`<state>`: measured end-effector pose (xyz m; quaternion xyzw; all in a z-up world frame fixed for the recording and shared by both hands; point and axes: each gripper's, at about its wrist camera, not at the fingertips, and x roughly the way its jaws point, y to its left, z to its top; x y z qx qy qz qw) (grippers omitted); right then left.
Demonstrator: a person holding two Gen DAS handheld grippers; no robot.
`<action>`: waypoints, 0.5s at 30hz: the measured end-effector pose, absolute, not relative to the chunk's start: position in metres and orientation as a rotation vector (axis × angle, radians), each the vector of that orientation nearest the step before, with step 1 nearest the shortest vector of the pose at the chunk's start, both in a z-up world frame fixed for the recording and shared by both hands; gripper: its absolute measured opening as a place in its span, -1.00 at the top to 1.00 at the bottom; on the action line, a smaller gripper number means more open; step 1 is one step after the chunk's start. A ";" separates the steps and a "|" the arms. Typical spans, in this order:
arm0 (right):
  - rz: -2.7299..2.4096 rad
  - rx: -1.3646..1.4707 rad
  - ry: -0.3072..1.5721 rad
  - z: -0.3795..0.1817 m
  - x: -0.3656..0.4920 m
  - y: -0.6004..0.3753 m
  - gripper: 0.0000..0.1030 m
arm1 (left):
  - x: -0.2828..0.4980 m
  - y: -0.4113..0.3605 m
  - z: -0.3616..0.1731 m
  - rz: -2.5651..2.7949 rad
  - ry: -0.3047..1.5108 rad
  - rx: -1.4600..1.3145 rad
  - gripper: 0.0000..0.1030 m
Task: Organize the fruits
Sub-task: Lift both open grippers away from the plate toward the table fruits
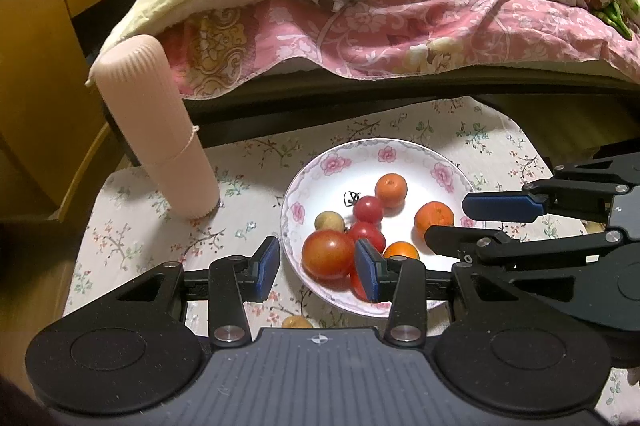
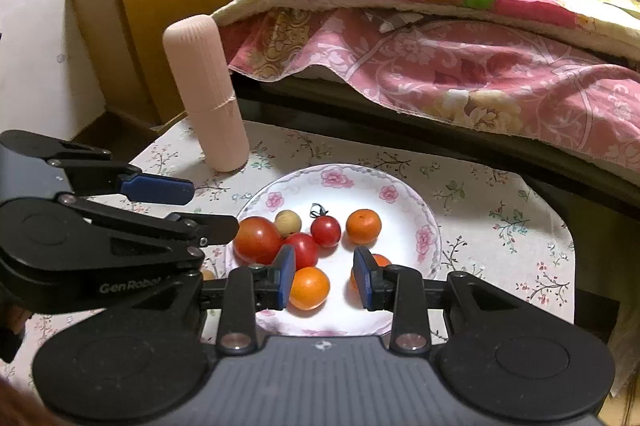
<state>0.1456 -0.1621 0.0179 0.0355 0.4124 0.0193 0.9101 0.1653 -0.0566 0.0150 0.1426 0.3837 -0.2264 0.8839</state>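
Both my tongs, left (image 1: pixel 317 268) and right (image 2: pixel 325 276), hang open and empty over the flowered plate (image 2: pixel 400 187) of tomatoes and oranges on the table (image 2: pixel 500 201).

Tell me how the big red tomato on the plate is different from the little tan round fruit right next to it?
The big red tomato is much larger than the little tan round fruit. The tomato is glossy red with an orange patch; the tan fruit is pale and dull. The tomato lies nearer the cameras, the tan fruit just behind it. Both are round and rest on the white flowered plate, close together.
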 end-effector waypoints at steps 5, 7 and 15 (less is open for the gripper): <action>0.045 0.078 0.850 0.020 0.140 -0.158 0.36 | 0.160 -0.053 0.017 -0.468 0.800 0.299 0.03; 0.045 0.081 0.850 0.020 0.137 -0.157 0.36 | 0.158 -0.052 0.017 -0.467 0.800 0.302 0.03; 0.060 0.082 0.860 0.020 0.131 -0.148 0.36 | 0.147 -0.042 0.015 -0.459 0.810 0.312 0.03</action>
